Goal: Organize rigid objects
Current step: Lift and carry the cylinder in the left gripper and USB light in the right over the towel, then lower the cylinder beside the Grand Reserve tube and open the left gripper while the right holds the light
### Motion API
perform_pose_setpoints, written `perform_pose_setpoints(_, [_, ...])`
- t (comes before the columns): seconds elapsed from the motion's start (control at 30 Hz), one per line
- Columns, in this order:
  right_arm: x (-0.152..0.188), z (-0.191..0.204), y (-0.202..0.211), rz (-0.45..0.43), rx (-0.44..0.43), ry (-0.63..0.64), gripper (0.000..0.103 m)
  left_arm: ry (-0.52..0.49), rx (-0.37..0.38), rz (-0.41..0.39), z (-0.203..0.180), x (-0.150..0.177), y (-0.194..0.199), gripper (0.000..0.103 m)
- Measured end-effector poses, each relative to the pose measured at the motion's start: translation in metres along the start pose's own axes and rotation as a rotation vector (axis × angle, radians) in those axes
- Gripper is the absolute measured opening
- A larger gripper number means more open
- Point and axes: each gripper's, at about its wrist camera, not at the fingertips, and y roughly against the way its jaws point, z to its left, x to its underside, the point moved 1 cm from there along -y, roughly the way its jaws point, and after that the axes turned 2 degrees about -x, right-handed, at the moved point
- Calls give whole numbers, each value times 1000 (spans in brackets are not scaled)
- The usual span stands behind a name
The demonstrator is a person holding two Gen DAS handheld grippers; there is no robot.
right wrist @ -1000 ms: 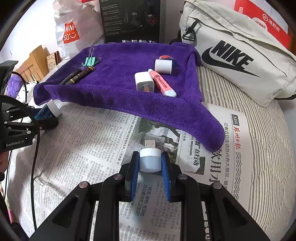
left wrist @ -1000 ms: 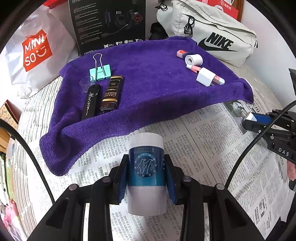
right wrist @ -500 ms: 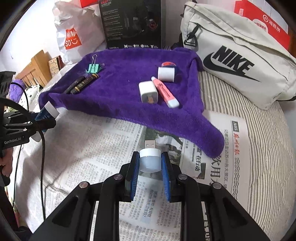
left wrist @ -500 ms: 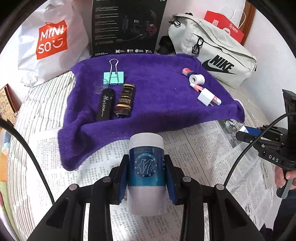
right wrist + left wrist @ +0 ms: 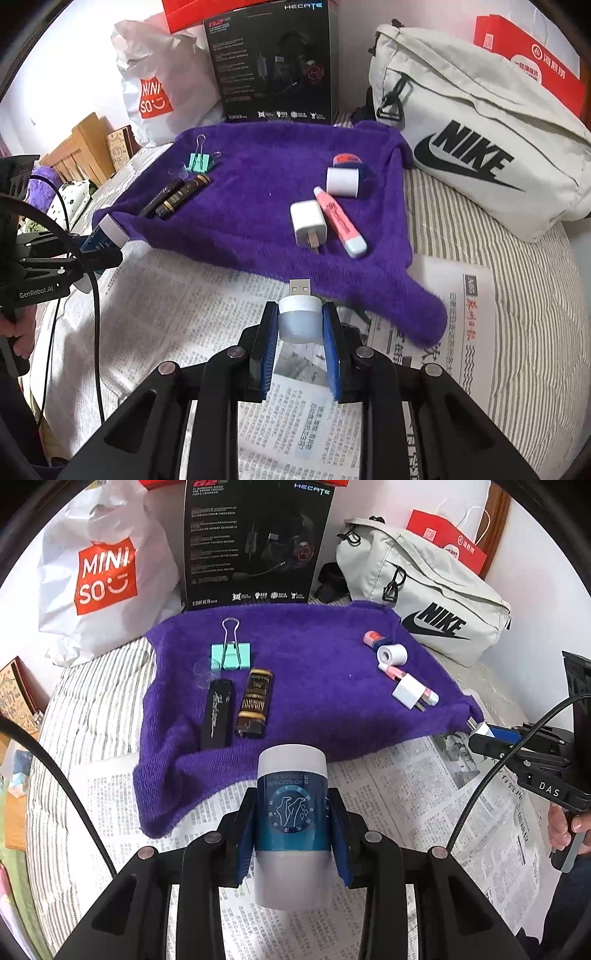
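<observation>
Grippers both have something in hand — the left gripper (image 5: 291,830) is clamped on a white bottle (image 5: 291,823) with a blue label, held above the newspaper (image 5: 406,797) at the purple towel's (image 5: 314,686) near edge. The right gripper (image 5: 300,328) pinches a small white USB light (image 5: 298,317), plug pointing at the towel. On the towel lie a mint binder clip (image 5: 231,655), two lighters, a white charger (image 5: 308,223) and a pink highlighter (image 5: 340,221). Behind stand a "MINISO" bag (image 5: 103,572), an "EDIFIER" "HECATE" headset box (image 5: 255,542) — and a "NIKE" bag (image 5: 476,147).
</observation>
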Motion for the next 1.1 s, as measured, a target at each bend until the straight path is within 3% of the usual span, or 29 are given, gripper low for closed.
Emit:
perform_pose_setpoints(0.37, [-28,3,0,-24,-23,18,23,-4,13,-5,2,-27,-2,34])
perform_pose_setpoints(1.1, [-64,-19,-14,-21,-7,7,23,-18,61,74,0,-90,-67,34])
